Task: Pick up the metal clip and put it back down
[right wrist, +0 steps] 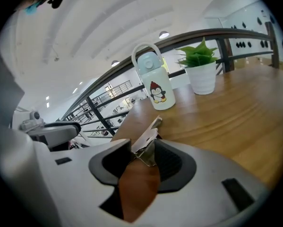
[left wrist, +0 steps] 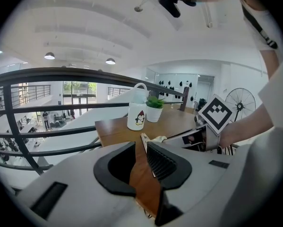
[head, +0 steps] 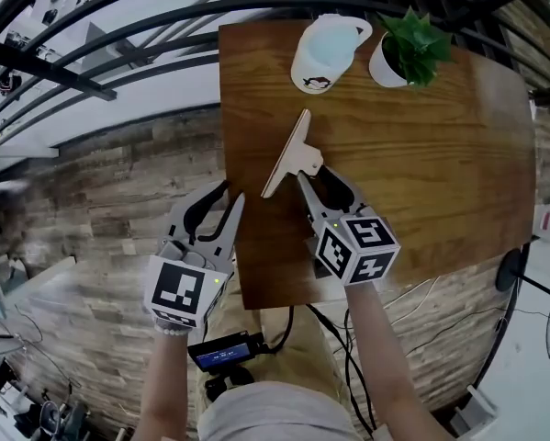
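Two tongs: the right tongs [head: 313, 171] pinch the metal clip [head: 288, 152] by its near end over the bench [head: 421, 154]; the left tongs [head: 234, 191], slightly parted, hold nothing nearby.

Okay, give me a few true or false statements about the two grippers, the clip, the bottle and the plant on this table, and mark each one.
1. The right gripper has its jaws closed on the metal clip. True.
2. The left gripper is holding the white bottle. False: its jaws are apart with nothing between them, and it sits by the near left edge of the table, far from the bottle.
3. In the head view, the potted plant stands right of the bottle. True.
4. The bottle lies tipped on its side. False: it stands upright at the far end of the table.
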`<state>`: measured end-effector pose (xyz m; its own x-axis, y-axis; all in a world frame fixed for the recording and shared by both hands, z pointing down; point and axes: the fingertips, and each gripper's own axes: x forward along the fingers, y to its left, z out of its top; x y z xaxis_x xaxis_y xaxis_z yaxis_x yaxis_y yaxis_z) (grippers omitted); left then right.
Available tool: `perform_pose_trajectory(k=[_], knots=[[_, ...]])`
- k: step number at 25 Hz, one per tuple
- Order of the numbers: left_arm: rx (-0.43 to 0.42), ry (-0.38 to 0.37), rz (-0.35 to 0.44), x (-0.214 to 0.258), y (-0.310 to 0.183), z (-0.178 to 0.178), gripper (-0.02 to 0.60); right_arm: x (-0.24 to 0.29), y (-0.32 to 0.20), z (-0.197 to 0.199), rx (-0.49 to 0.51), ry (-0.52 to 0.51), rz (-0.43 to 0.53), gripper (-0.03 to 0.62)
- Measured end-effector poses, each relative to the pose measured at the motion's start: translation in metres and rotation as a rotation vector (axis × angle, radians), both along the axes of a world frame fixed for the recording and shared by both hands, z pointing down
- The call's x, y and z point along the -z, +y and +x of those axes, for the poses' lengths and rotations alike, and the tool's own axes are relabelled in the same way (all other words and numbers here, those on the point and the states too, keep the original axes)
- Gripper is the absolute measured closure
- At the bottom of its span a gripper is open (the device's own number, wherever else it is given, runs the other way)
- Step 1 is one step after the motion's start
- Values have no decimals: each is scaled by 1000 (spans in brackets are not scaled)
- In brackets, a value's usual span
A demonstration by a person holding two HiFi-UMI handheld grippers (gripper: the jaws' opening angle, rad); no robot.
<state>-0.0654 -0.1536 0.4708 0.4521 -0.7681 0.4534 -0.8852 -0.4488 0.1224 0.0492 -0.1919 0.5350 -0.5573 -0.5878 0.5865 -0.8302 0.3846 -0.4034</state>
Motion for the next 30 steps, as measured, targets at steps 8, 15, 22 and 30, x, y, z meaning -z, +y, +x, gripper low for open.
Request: perform_pose_trajectory(k=[8,15,22,30], knots=[[5,9,-7,-5,-3,0,502,-5,-10,-6,-53,-114,-58,441],[0,5,-16,-7,-5,2,502,-10,-16,-8,-70,-121,-69,484],[-3,10,-20,-10,-6,4,502,-8,-19,-8,-120,-210,-90,522],[-15,28,-33,-10,-8,8,502,-8,-23,-5,-199,-321,-140,556]])
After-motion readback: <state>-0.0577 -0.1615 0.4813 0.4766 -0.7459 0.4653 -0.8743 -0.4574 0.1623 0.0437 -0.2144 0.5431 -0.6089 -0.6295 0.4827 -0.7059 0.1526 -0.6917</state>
